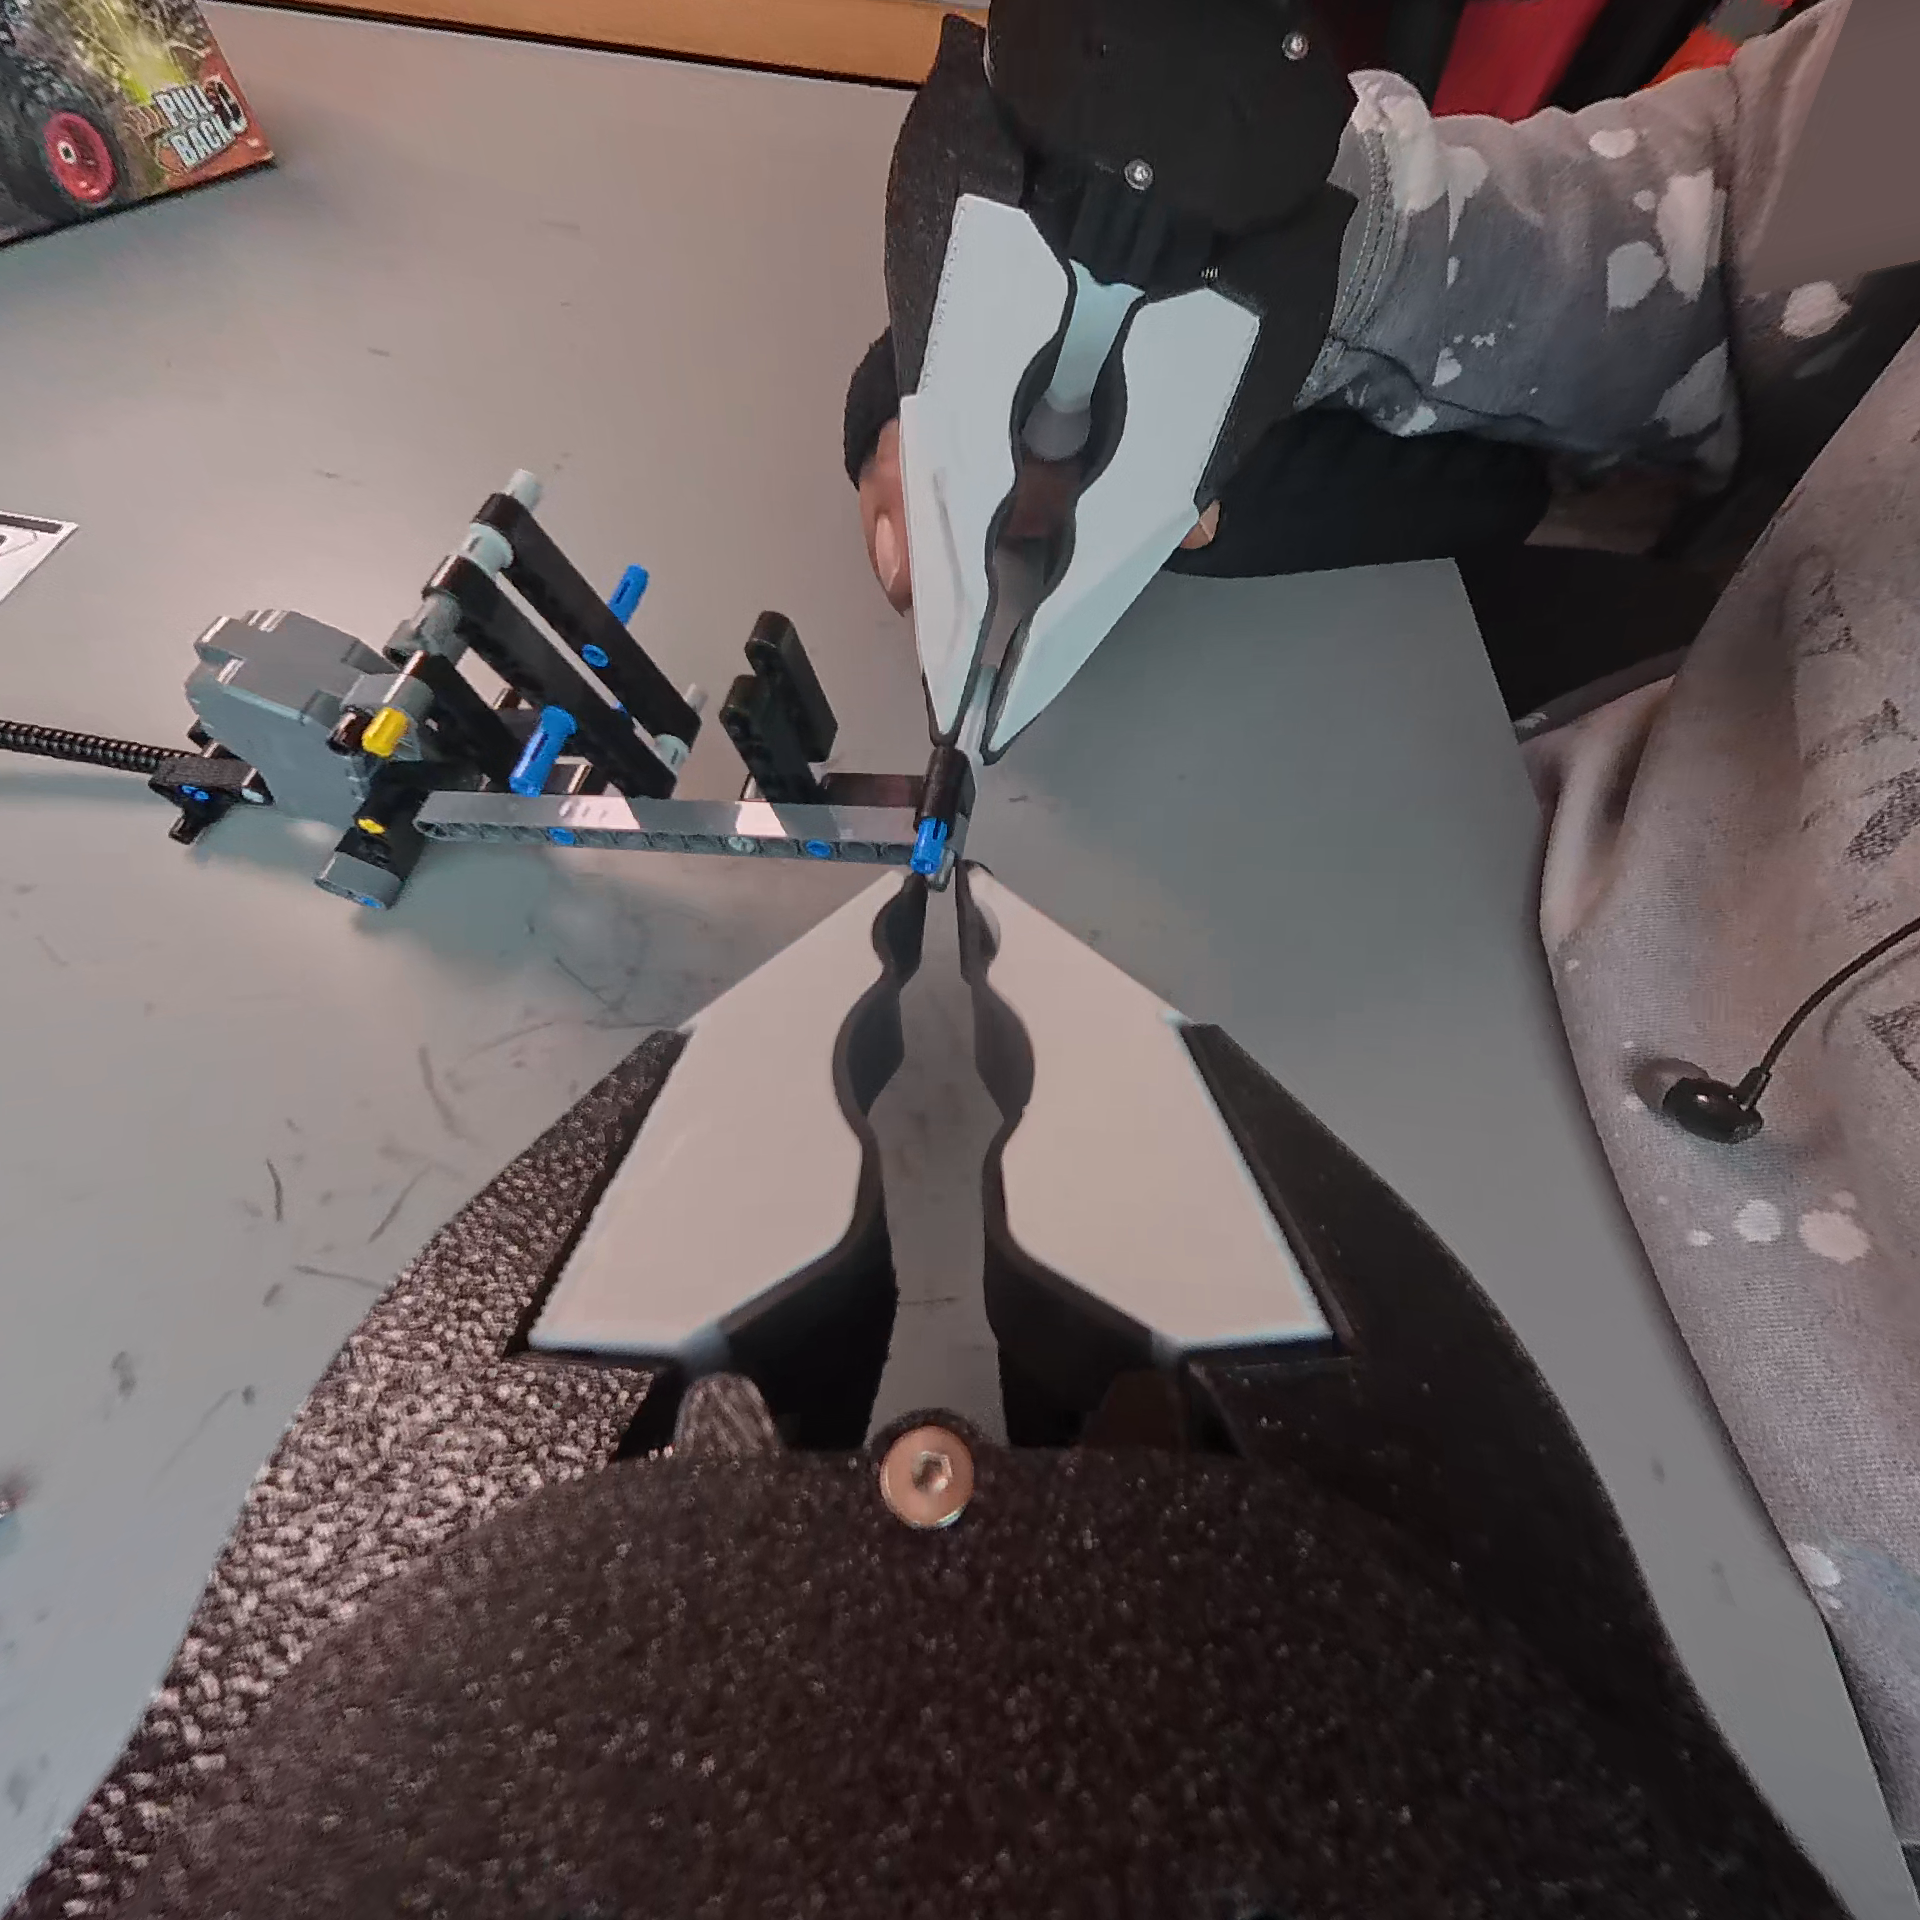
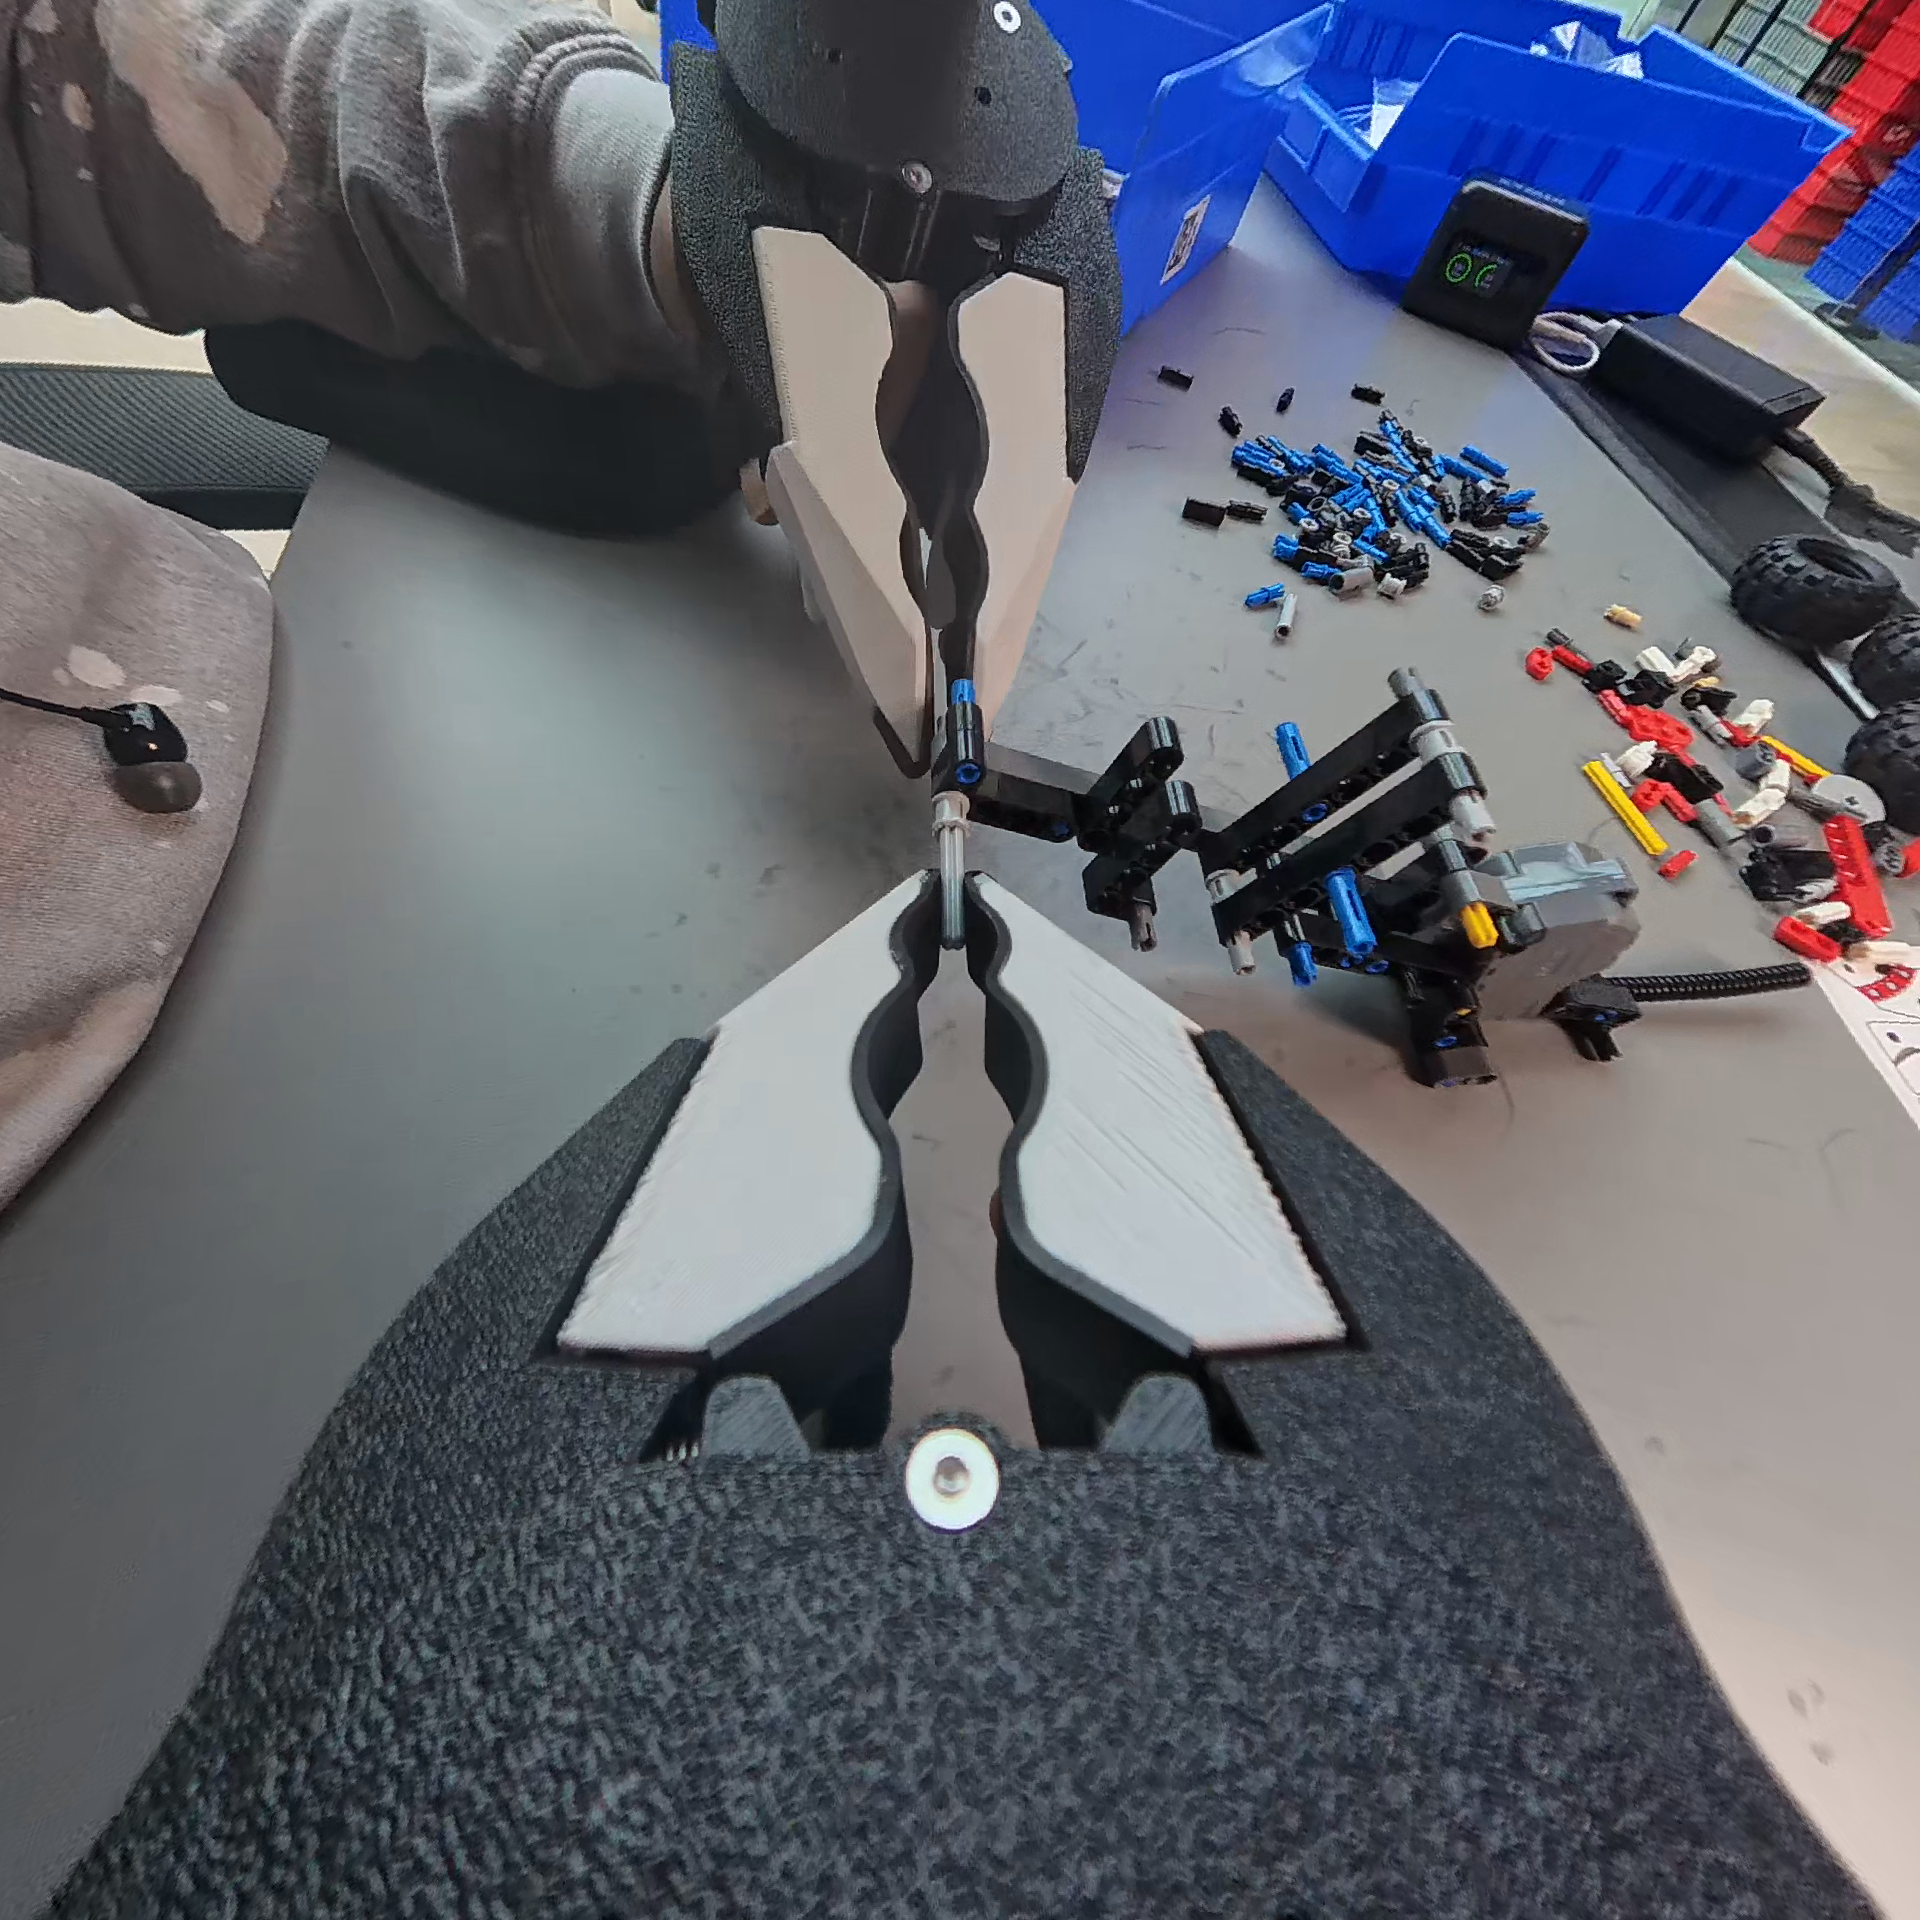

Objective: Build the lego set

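Note:
The partly built Lego model of black beams, a grey motor block, blue pins and a yellow pin stands on the grey table; it also shows in the right wrist view. A long grey beam runs from it to a black connector with a blue pin. My left gripper is shut on that connector end, and it reaches in from the top of the right wrist view. My right gripper is shut on a thin grey axle whose tip meets the connector. It faces the left gripper.
A pile of blue and black pins, red, white and yellow parts and black tyres lie to the right. Blue bins, a small screen device and a power brick stand behind. A Lego box sits far left. Less than 4 cm separates the two grippers' tips.

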